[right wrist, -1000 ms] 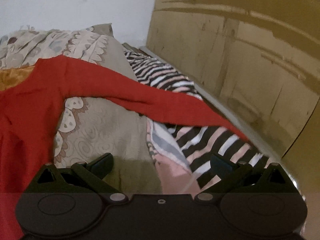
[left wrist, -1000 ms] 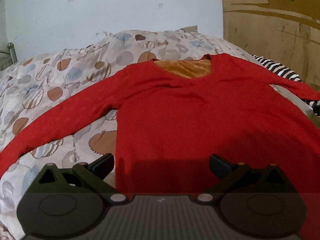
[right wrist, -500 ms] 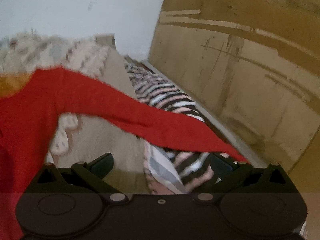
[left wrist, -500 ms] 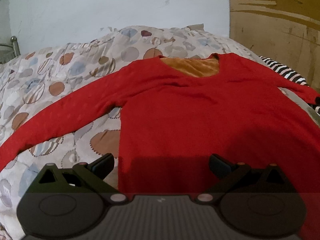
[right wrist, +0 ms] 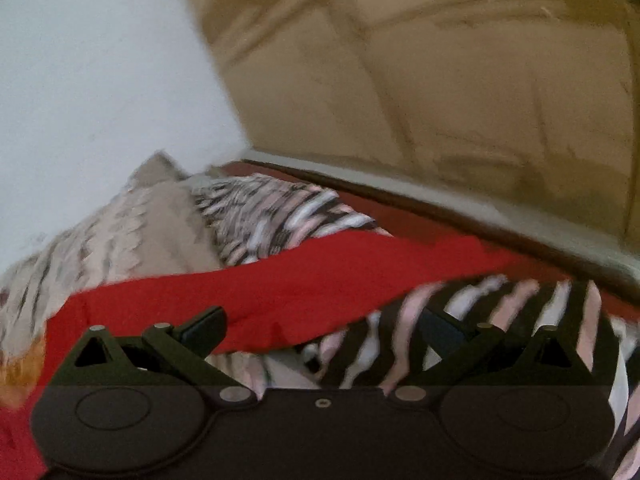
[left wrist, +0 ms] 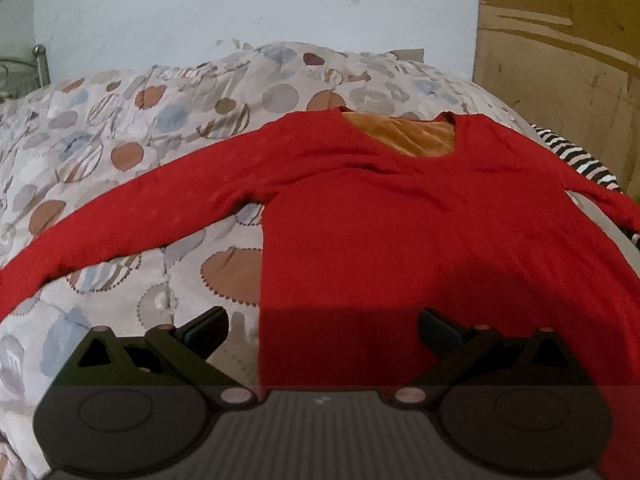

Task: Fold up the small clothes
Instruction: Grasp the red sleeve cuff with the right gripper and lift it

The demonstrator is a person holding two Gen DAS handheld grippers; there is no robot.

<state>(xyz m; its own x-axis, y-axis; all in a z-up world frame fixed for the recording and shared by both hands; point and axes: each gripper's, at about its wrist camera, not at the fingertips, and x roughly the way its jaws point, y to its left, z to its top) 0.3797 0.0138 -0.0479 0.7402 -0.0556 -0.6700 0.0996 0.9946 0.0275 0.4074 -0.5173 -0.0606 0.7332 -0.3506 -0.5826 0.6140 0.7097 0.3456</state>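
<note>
A red long-sleeved top (left wrist: 400, 232) with an orange lining at the neck lies spread flat on the bed, both sleeves stretched out sideways. My left gripper (left wrist: 322, 326) is open, hovering over the top's lower left edge, holding nothing. In the right wrist view the top's right sleeve (right wrist: 340, 280) runs across a striped cloth (right wrist: 460, 320). My right gripper (right wrist: 322, 326) is open just above that sleeve, with nothing between its fingers. The right view is blurred by motion.
A quilt with brown and blue circles (left wrist: 120, 152) covers the bed. A black, white and pink striped cloth (left wrist: 580, 164) lies at the right edge. A wooden panel (right wrist: 440, 80) and white wall (left wrist: 240, 8) stand behind the bed. A metal bedpost (left wrist: 40, 64) sits far left.
The right gripper has swung right and forward along the right sleeve toward its end near the wooden panel. The left gripper has shifted slightly left. Both stay open.
</note>
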